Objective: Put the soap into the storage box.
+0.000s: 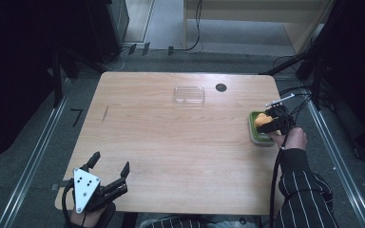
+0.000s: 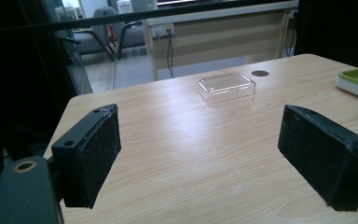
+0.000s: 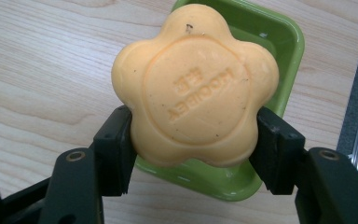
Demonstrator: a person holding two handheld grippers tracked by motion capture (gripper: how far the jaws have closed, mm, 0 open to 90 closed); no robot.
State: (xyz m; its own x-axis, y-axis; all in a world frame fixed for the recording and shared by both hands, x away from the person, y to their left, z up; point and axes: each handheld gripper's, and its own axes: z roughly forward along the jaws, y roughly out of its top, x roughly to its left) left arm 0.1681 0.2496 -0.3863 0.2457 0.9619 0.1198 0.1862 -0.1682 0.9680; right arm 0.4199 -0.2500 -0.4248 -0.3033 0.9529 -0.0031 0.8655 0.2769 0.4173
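Seen from above, the wooden table [image 1: 171, 142] carries a clear plastic box [image 1: 189, 95] near its far edge and a green dish [image 1: 255, 134] at its right edge. From the left gripper [image 2: 200, 154], its jaws stand wide apart over bare wood with nothing between them. From the right gripper [image 3: 193, 149], the jaws pinch an orange flower-shaped soap [image 3: 193, 84] just above the dish.

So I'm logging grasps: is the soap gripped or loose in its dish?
Gripped: the right gripper fingers press both sides of the orange soap above the green dish.
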